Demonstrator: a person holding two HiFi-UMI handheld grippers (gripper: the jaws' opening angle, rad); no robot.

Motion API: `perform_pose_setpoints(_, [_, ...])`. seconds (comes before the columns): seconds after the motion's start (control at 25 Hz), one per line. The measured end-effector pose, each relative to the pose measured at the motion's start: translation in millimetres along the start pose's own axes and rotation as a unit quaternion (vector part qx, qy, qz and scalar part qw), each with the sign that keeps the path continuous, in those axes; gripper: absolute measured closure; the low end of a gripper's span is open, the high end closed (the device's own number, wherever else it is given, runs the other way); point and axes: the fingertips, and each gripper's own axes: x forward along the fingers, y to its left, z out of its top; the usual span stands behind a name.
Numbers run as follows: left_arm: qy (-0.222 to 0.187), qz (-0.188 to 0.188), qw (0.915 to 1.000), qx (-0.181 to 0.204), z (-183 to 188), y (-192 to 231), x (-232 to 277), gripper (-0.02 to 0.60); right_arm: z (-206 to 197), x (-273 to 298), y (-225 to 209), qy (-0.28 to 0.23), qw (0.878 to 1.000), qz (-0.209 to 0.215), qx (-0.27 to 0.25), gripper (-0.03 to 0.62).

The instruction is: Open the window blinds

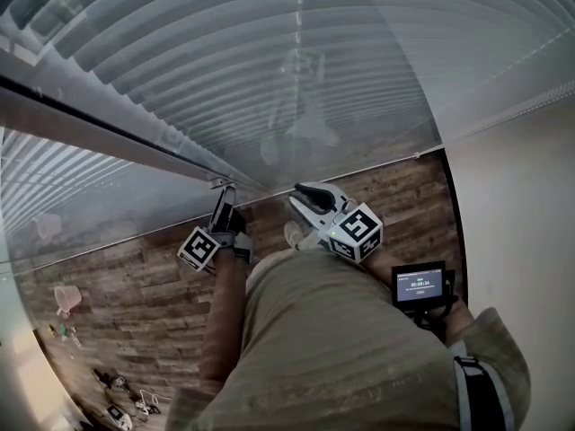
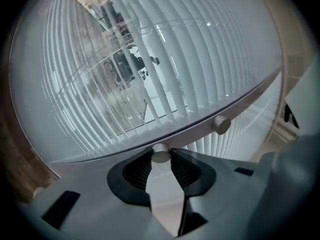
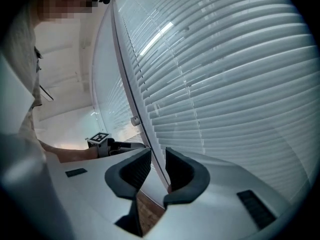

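smooth pale blinds (image 1: pixel 225 43), matt wood-plank floor (image 1: pixel 126 308)

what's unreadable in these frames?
- Head view: left gripper hides the knob it clamps; floor clutter and screen text too small.
- Right gripper view: unclear whether open right gripper touches the frame rail between its jaws.
- Left gripper view: reflections blur whatever lies behind the blinds.

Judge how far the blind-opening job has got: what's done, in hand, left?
Done: the left gripper is shut on a small round knob on the frame rail. In hand: presumably turning it; the right gripper is open, holding nothing. Left: the slats facing the right gripper look closed.
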Motion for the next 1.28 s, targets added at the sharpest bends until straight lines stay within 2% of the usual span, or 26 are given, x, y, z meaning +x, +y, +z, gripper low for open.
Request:
perform_pose_setpoints(0.16, [-0.009, -0.040, 0.9967, -0.069, -1.8, -6.5, -1.8, 0.446, 0.4, 0.8, 2.1, 0.001, 1.000, 0.002, -0.001, 0.497])
perform_pose_setpoints(0.52, [-0.024, -0.079, 0.9837, -0.160, -9.8, 0.4, 7.5, 0.446, -4.2, 1.6, -8.2, 0.005, 1.000, 0.007, -0.004, 0.497])
perform_pose_setpoints(0.68, [-0.032, -0.100, 0.9741, -0.200, -4.2, -1.0, 0.2, 0.446, -4.2, 3.1, -0.8, 0.007, 1.000, 0.005, -0.005, 0.497])
perform_pose_setpoints(0.96, [-0.044, -0.108, 0.9668, -0.228, -13.0, 3.7, 5.5, 0.446, -9.8, -4.9, -6.1, 0.005, 1.000, 0.003, 0.002, 0.497])
perform_pose_setpoints(1.28, [-0.056, -0.141, 0.9476, -0.281, -16.8, 15.4, 11.6, 0.446, -18.7, -10.0, -16.7, -0.003, 1.000, -0.013, 0.004, 0.497])
